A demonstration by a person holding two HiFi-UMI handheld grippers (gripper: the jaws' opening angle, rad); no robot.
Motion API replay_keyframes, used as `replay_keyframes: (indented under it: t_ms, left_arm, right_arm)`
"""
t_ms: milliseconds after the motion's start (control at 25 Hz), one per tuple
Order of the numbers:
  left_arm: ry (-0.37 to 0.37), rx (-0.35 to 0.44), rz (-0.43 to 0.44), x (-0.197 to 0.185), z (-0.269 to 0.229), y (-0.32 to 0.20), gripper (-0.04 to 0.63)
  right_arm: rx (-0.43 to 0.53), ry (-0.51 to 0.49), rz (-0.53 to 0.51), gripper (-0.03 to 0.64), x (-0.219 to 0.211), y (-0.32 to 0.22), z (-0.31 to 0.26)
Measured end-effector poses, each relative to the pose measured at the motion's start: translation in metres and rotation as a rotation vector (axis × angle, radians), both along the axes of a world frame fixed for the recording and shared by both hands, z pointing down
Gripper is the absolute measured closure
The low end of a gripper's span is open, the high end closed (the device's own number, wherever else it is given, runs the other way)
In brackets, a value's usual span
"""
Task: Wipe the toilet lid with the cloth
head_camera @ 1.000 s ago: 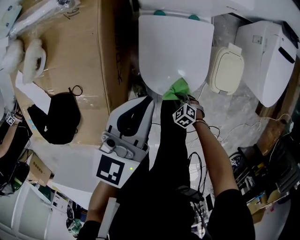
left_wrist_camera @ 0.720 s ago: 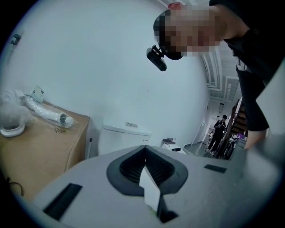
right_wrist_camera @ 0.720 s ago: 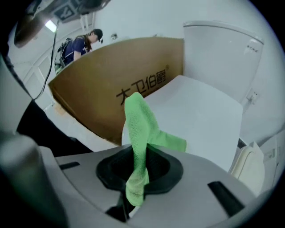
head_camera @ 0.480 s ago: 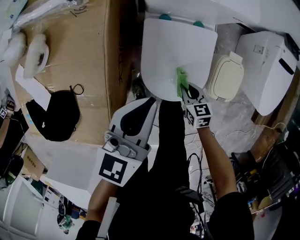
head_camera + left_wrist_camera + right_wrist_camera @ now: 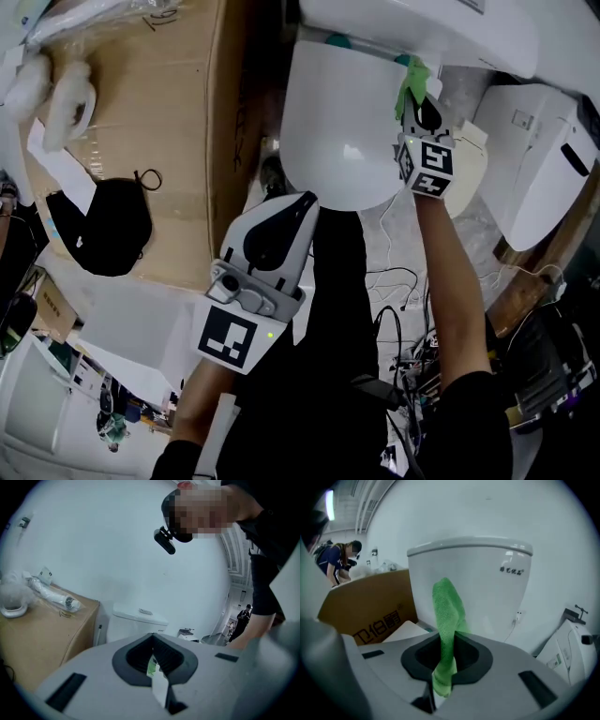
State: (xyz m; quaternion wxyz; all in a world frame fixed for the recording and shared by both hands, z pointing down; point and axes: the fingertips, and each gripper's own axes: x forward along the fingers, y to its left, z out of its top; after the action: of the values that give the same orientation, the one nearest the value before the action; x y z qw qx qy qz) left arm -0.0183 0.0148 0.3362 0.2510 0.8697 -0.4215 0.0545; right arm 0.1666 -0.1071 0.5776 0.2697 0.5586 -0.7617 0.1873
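Jaws of the right gripper point(image 5: 444, 670) are clamped on the green cloth point(image 5: 448, 620). The cloth passes through the seam between them, a short end hanging on the near side and the longer part standing up beyond the tips. Jaws of the left gripper point(image 5: 157, 670) are closed together; a thin pale sliver with a green tint shows at the seam, and what it is cannot be determined.

Only the head view shows both tools at once. The left gripper point(image 5: 302, 201) is held low near the person's body, its tips just short of the front rim of the toilet lid point(image 5: 337, 131). The right gripper point(image 5: 414, 94) is extended further. It holds the cloth point(image 5: 409, 81) at the rear right edge of the lid, close under the cistern point(image 5: 422, 28). Contact with the lid surface cannot be confirmed.

Only the right gripper view shows the cistern point(image 5: 476, 581) face-on, with small print on its front, directly behind the cloth. To its left in that view is a printed cardboard box point(image 5: 370, 611), with a bystander point(image 5: 340, 564) further off.

The left gripper view looks upward past the cistern point(image 5: 138, 617) to the wearer's head-mounted camera point(image 5: 165, 541). A cardboard box point(image 5: 42, 630) stands at its left.
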Motion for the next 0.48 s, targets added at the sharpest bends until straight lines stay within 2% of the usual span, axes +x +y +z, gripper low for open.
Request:
replay_keyframes:
  t_ms: [240,480]
  left_arm:
    - [-0.012,-0.017,-0.032,0.004,0.010,-0.014,0.598]
    - [-0.012,-0.026,-0.037,0.008,0.016,-0.020,0.598]
  right_arm:
    - [-0.174,0.117,-0.112,0.565,-0.005,-0.021,0.077]
    - [-0.244,0.136,-0.185,0.565,-0.022,-0.011,0.103]
